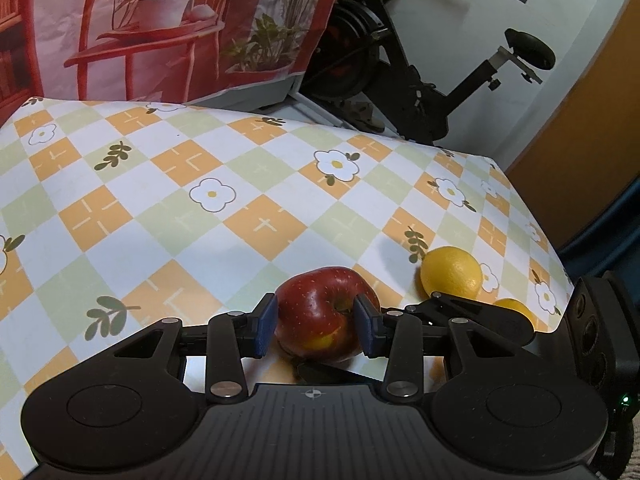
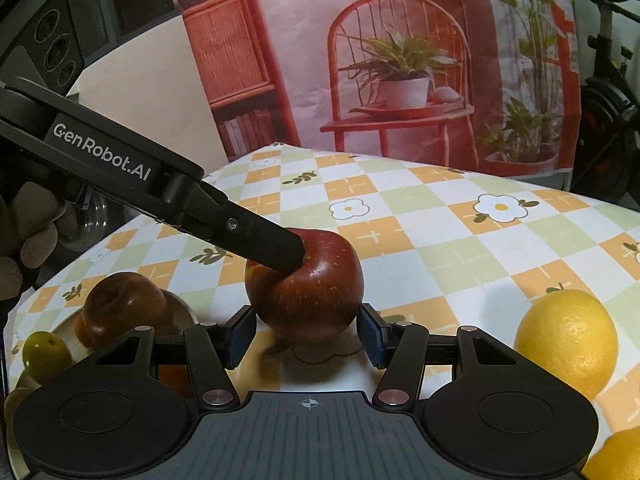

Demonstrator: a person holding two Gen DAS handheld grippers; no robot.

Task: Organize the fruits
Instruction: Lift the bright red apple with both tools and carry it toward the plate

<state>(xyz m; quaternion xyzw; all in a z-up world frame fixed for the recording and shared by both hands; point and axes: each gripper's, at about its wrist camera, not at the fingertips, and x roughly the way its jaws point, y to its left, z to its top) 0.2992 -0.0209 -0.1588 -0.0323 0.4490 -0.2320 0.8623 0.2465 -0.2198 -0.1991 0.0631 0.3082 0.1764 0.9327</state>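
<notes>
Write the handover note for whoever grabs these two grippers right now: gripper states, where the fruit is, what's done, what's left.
Left gripper: pads pressed on the red apple, which sits on the checked tablecloth.
Right gripper: the same apple sits between its fingers with gaps on both sides.
Plate at the table's left edge: holds a darker apple and a small green fruit.
Loose on the cloth, right side: a yellow citrus, another nearer the edge.
Done: two fruits plated.
Left: probably plate the red apple, then both citrus.

Black left gripper [image 1: 316, 330] lettered GenRobot.AI, blue-padded jaws, silver pivot screws
</notes>
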